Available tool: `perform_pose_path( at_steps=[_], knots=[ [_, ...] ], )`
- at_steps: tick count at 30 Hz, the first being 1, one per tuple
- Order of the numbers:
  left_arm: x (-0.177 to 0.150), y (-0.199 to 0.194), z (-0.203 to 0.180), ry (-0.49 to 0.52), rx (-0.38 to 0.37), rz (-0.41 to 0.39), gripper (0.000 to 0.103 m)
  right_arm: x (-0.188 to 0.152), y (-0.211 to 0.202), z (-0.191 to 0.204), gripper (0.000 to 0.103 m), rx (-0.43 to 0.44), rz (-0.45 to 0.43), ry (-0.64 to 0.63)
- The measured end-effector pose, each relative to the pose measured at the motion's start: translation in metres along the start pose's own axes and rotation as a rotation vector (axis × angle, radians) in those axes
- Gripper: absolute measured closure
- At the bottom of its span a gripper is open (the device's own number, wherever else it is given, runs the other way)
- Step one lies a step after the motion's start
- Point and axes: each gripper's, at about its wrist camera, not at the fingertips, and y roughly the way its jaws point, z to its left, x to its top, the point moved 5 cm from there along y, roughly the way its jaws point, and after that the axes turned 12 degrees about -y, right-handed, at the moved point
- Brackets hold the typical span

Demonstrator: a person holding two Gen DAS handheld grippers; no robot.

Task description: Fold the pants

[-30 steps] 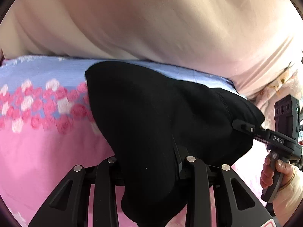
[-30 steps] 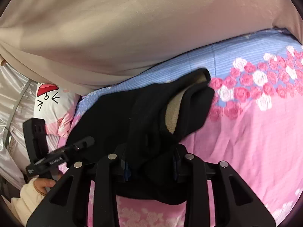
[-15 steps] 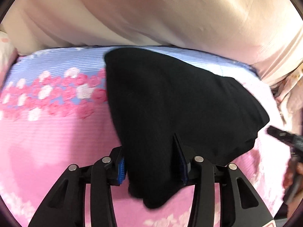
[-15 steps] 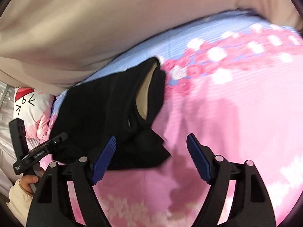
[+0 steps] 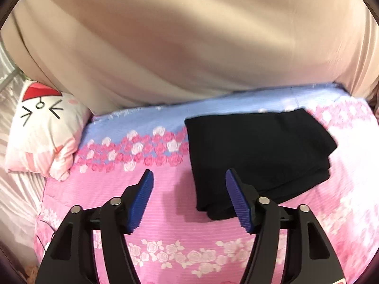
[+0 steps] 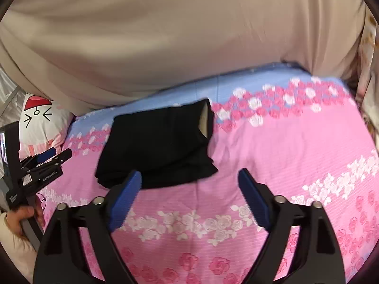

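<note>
- Left gripper (image 5: 189,197), right gripper (image 6: 189,196): jaws just opened, nothing between them.
- Pants (image 5: 255,158) lie folded on bed (image 5: 165,217), released.
- Fold looks finished; next, you check edges, tidy if needed.

Even, soft indoor light; faint shadows on the pink rose-print bedsheet (image 5: 165,215). Slight motion blur throughout. Strong fisheye bending, dark vignette at the corners
</note>
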Motion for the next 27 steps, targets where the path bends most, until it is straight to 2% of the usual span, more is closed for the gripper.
perform_pose_path(
  at_steps=[4, 10, 18, 27],
  knots=[
    [0.004, -0.021, -0.012, -0.007, -0.002, -0.051, 0.031, 0.018, -0.018, 0.02, 0.011, -0.07, -0.06, -0.09],
    [-0.002, -0.024, -0.033, -0.001, -0.042, -0.015, 0.03, 0.029, -0.026, 0.025, 0.01, -0.091, -0.093, -0.096],
    [-0.015, -0.002, -0.036, -0.011, -0.033, 0.05, 0.03, 0.024, -0.01, 0.017, 0.01, -0.136, -0.051, -0.059],
    [-0.014, 0.023, -0.02, -0.055, -0.003, 0.077, 0.028, 0.024, 0.014, 0.019, 0.01, -0.144, 0.002, -0.073]
  ],
)
